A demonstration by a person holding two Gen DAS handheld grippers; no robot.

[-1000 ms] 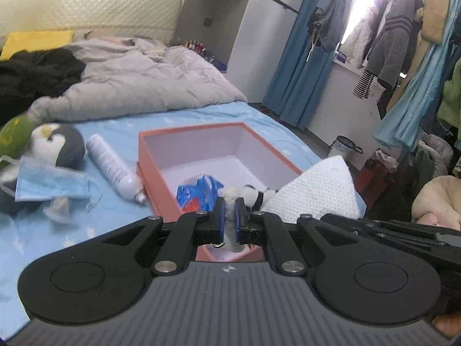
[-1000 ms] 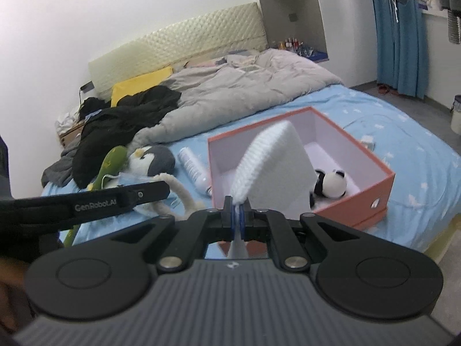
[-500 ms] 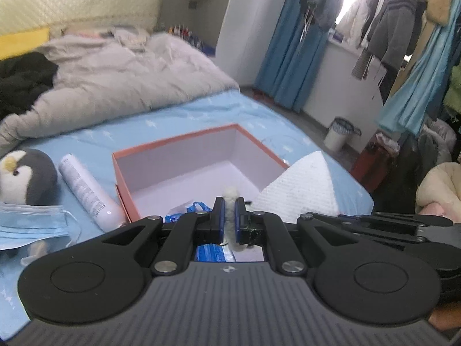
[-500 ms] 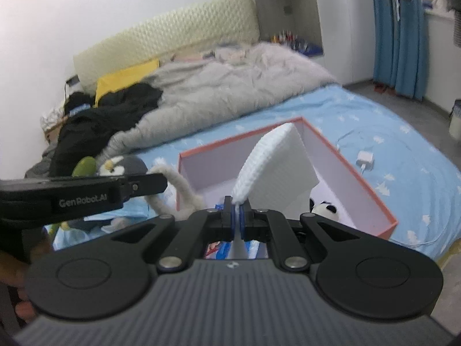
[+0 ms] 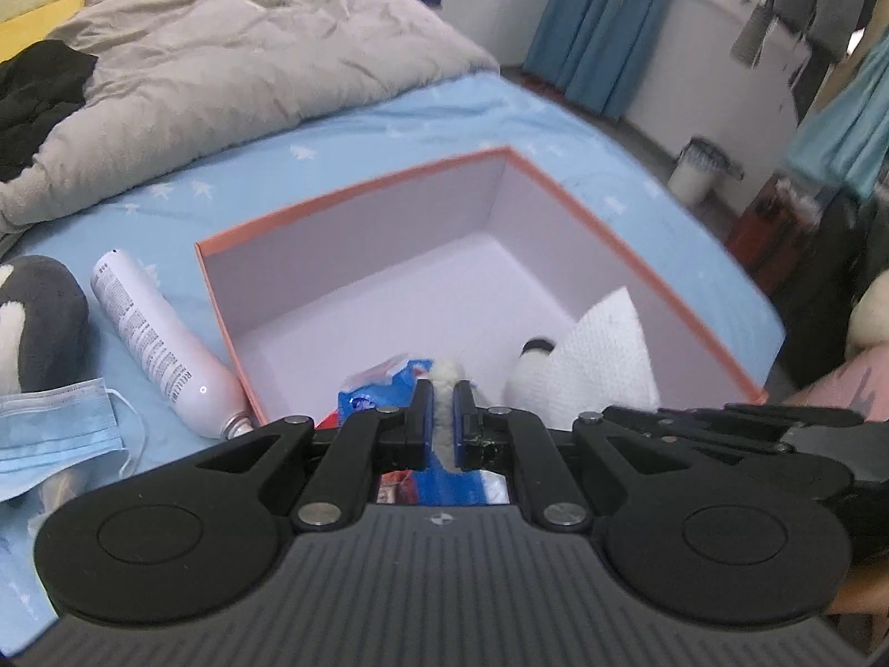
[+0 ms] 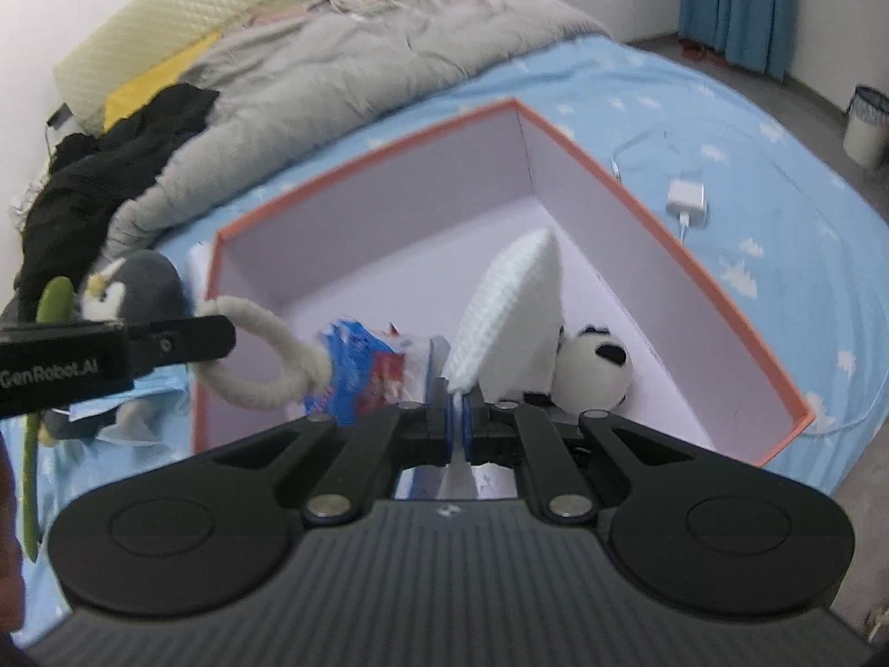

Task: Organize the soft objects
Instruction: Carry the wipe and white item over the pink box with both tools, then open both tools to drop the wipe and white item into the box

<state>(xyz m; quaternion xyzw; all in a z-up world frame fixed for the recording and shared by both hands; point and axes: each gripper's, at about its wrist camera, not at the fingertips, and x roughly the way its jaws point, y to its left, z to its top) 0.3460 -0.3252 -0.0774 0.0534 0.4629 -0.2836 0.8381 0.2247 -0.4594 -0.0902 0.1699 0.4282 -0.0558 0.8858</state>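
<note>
An orange box (image 5: 355,189) with a pale lilac inside lies open on the blue bed sheet. Over its near left corner my left gripper (image 5: 441,417) is shut on a white fuzzy loop (image 6: 261,356), which hangs curled from the gripper's tip (image 6: 222,333) in the right wrist view. My right gripper (image 6: 458,406) is shut on the corner of a white textured cloth (image 6: 517,311) standing up over the box's near right part; the cloth (image 5: 605,356) also shows in the left wrist view. Inside the box lie a panda plush (image 6: 594,372) and a blue snack packet (image 6: 361,372).
Left of the box lie a white spray bottle (image 5: 161,344), a penguin plush (image 5: 33,322) and a blue face mask (image 5: 50,433). A white charger (image 6: 686,200) with its cable lies right of the box. Behind are a grey duvet (image 5: 250,55) and dark clothes (image 6: 111,155).
Both grippers have moved forward and down toward the box, which now fills more of each view. The cloth and the fuzzy loop stay gripped.
</note>
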